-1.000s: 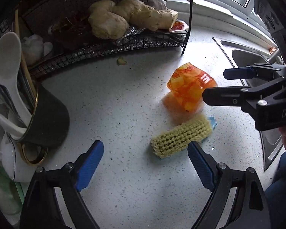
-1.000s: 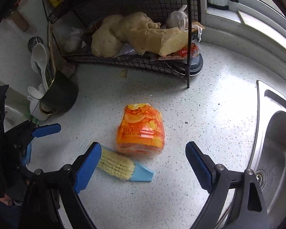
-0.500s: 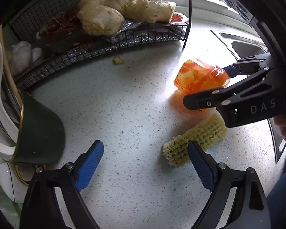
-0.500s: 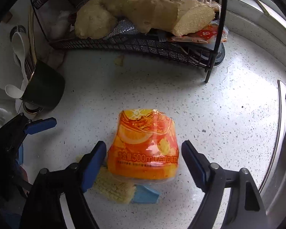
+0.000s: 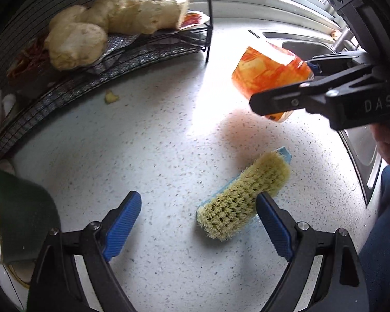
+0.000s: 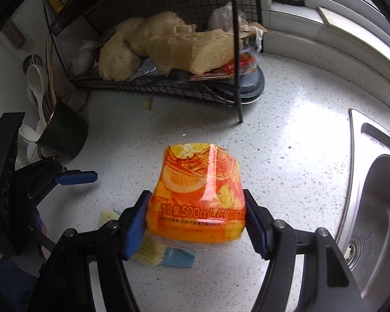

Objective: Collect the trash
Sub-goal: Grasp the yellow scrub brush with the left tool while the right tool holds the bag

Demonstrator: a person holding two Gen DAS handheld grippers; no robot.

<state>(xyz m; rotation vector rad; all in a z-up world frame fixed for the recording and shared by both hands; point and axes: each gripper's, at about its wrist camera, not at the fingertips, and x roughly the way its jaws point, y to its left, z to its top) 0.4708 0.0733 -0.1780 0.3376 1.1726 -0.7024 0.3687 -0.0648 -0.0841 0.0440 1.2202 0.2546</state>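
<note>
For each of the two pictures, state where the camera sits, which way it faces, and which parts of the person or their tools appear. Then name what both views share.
Left wrist: on the left gripper, looking down at the counter and brush; its open blue fingers and the right gripper, with some of the hand, show.
Right wrist: on the right gripper, facing the rack and sink; its fingers clamp the orange wrapper; the left gripper shows at left.
Shared: wrapper, brush, rack, counter, sink.

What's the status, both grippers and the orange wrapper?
Right gripper shut on orange wrapper, lifted off the counter. Left gripper open, empty, over the counter by the scrub brush. Nothing in the way.
</note>
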